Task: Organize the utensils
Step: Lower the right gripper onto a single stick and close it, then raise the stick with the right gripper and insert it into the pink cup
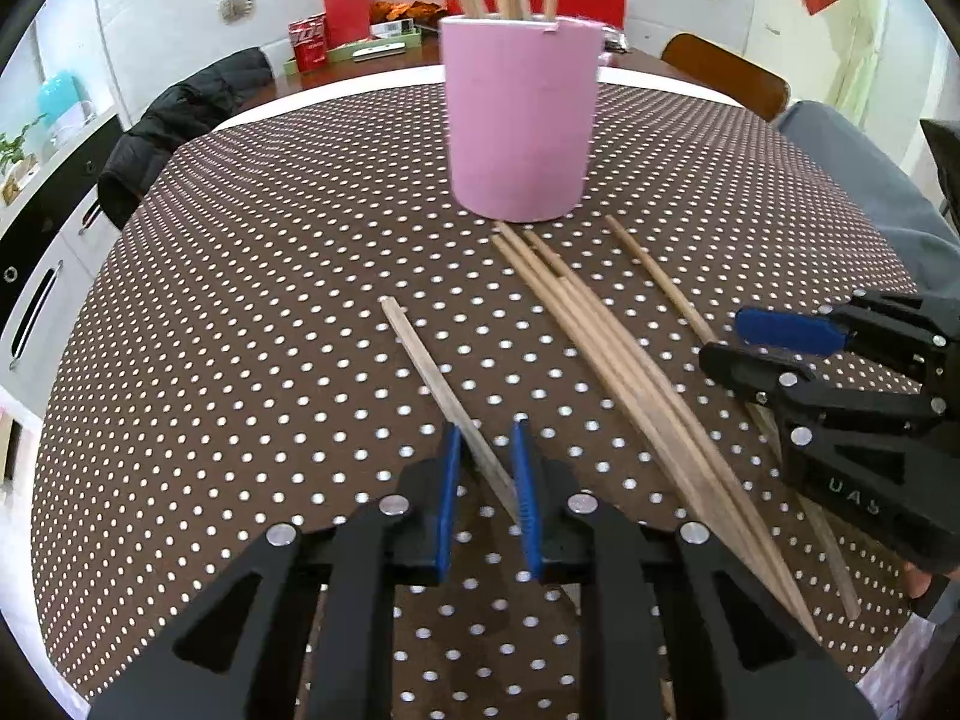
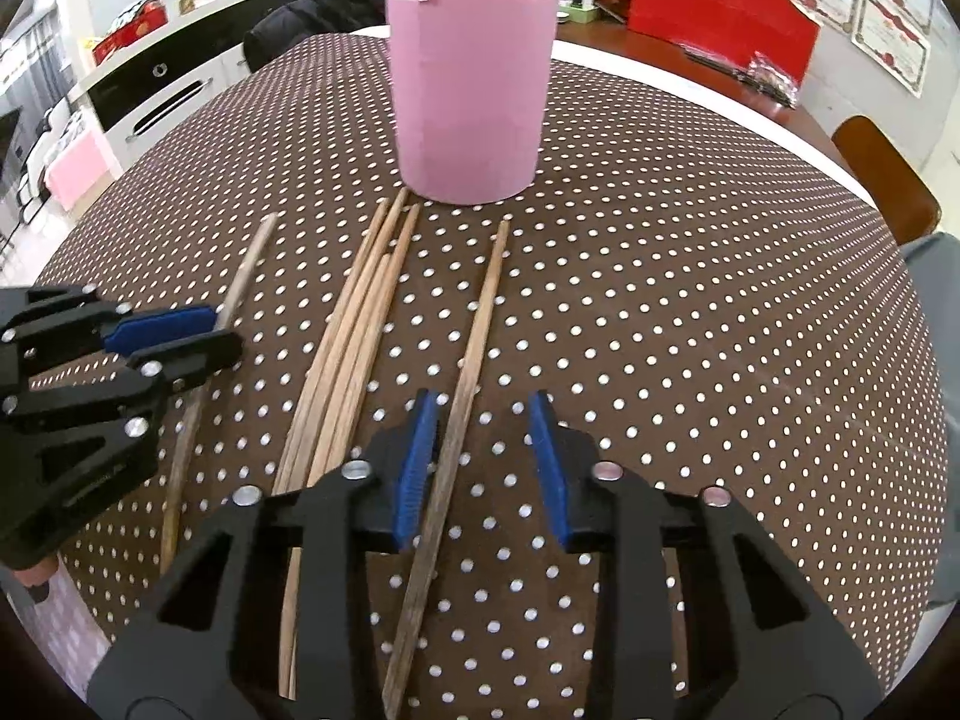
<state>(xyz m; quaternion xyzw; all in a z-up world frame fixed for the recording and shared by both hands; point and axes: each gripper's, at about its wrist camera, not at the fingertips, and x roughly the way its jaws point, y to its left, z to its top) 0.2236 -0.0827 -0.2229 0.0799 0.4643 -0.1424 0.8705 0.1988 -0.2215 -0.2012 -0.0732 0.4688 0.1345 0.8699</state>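
A pink cup (image 1: 519, 120) (image 2: 471, 78) stands on the dotted brown tablecloth (image 1: 270, 300) with several chopsticks upright in it. In front of it lies a loose bundle of chopsticks (image 1: 600, 336) (image 2: 360, 324). A single pale chopstick (image 1: 420, 354) (image 2: 246, 270) runs slantwise between the blue pads of my left gripper (image 1: 486, 429) (image 2: 210, 336), and both pads touch it. A darker chopstick (image 2: 480, 324) (image 1: 660, 282) lies between the pads of my right gripper (image 2: 485, 399) (image 1: 729, 339). It rests against the left pad, while the right pad stands clear of it.
A black jacket (image 1: 180, 120) hangs on a chair past the table's far left edge. A wooden chair back (image 1: 732, 75) (image 2: 882, 174) stands at the far right. Red boxes (image 2: 720, 6) sit on a desk behind. A grey sleeve (image 1: 864, 180) runs along the right edge.
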